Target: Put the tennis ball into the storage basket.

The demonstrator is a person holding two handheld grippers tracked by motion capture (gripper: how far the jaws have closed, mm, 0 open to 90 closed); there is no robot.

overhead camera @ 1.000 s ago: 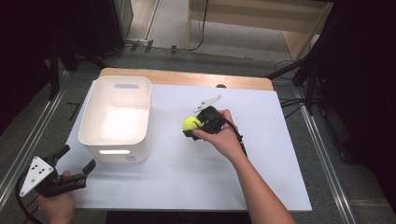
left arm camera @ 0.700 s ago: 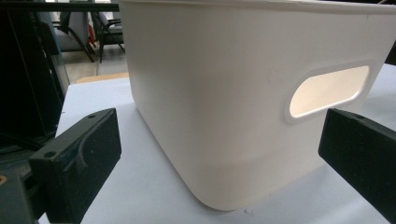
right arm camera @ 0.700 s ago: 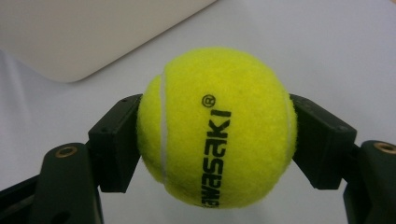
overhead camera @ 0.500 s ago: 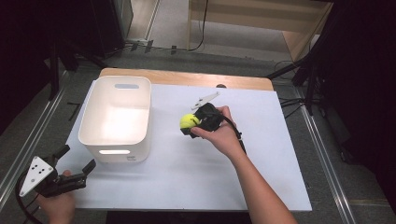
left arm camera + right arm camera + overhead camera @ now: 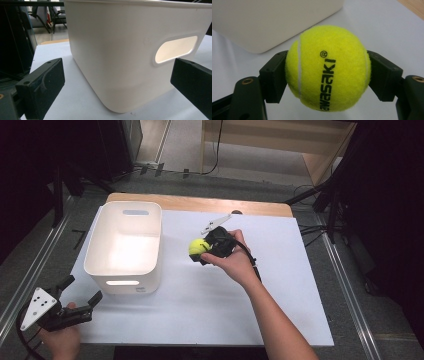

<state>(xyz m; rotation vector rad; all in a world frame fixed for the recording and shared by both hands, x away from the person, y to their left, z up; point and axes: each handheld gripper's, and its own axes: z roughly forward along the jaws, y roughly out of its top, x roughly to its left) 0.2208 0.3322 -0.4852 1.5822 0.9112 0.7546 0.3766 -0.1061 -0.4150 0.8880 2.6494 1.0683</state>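
Tennis ball clamped in right gripper

Tennis ball (image 5: 327, 67), yellow, pinched between both jaws of right gripper (image 5: 205, 251); held over white bench (image 5: 280, 270), just right of white bin (image 5: 125, 245). Black lettering across felt. Left gripper (image 5: 80, 295) low at bench's near left corner, jaws spread wide and holding nothing, facing bin's handle slot (image 5: 175, 48).
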